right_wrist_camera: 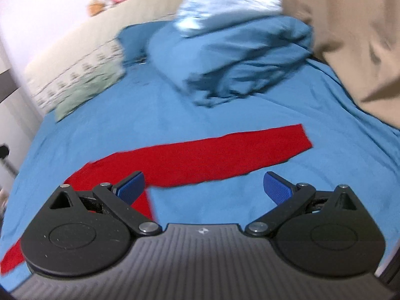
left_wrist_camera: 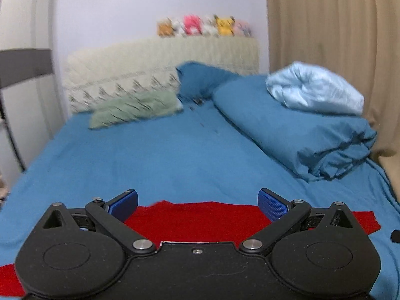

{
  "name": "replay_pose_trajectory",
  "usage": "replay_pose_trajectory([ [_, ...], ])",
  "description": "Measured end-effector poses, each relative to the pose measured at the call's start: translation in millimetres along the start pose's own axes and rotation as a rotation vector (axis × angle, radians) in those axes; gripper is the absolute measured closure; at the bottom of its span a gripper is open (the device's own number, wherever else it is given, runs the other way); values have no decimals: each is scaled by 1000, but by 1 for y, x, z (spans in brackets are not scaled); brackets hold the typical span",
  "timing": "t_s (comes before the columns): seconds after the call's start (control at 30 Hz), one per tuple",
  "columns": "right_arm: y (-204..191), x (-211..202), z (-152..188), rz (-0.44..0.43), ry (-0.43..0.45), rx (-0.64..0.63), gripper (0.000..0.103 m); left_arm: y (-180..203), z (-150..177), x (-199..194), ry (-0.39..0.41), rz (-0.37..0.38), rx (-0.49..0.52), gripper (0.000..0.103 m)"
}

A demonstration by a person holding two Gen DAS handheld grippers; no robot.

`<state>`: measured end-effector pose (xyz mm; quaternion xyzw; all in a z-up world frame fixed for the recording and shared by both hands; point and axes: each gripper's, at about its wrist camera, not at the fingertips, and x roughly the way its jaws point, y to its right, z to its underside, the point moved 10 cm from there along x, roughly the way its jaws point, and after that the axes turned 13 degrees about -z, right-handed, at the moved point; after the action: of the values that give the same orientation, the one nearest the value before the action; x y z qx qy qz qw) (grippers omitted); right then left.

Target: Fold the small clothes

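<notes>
From the left wrist view, a red garment (left_wrist_camera: 200, 220) of soft, matte knit lies flat on the bed (left_wrist_camera: 150, 155), which is covered by a smooth blue sheet with faint creases. The garment's far edge runs nearly straight, and one sleeve-like strip reaches out to the right, ending in a squared cuff. The left claw (left_wrist_camera: 197, 206) hangs just over this garment with its two fingers spread wide, released and gripping nothing; its blue ribbed pads (left_wrist_camera: 273, 206) face each other across the red cloth. Beyond the garment, a bulky folded blue duvet (left_wrist_camera: 295, 135) sits rumpled, with a shiny pale blue satin bundle (left_wrist_camera: 315, 90) on top. Farther beyond the garment lie a sage green pillow (left_wrist_camera: 135, 110) and a cream quilted headboard (left_wrist_camera: 162, 60), topped by a blurred row of plush toys (left_wrist_camera: 205, 26).

From the right wrist view, the red garment (right_wrist_camera: 200, 160) shows as a long tapering band slanting up to the right, its end cut square. The right claw (right_wrist_camera: 203, 187) is also spread wide and empty: its left pad (right_wrist_camera: 131, 187) overlaps the garment's lower edge, though whether it touches I cannot tell, while the other pad is over bare sheet. The duvet (right_wrist_camera: 237, 60) lies beyond the garment.
</notes>
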<state>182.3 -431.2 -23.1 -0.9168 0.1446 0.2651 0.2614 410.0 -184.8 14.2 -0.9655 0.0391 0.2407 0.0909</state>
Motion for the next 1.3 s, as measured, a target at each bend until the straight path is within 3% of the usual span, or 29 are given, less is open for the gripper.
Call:
replay_pose_trajectory([
  [0.2, 81, 66, -5, 158, 46, 169, 0, 54, 11, 99, -81, 63, 62, 0],
  [0.4, 139, 105, 17, 217, 45, 362, 0, 84, 37, 164, -213, 101, 93, 0],
  [0.53, 158, 127, 23, 248, 42, 390, 0, 101, 57, 197, -279, 92, 146, 0],
  [0.67, 175, 151, 27, 296, 50, 393, 9, 109, 82, 229, -356, 73, 157, 0],
  [0.97, 197, 184, 29, 362, 81, 391, 31, 105, 124, 281, -562, 74, 60, 0],
  [1.07, 199, 186, 27, 396, 83, 368, 48, 105, 132, 286, -581, 57, 57, 0],
  [1.13, 200, 186, 24, 412, 77, 352, 74, 106, 135, 286, -580, 46, 76, 0],
  [1.17, 200, 186, 23, 410, 73, 350, 79, 108, 136, 286, -583, 45, 88, 0],
  [1.3, 186, 180, 5, 372, 73, 354, 83, 102, 129, 288, -610, 104, 52, 0],
])
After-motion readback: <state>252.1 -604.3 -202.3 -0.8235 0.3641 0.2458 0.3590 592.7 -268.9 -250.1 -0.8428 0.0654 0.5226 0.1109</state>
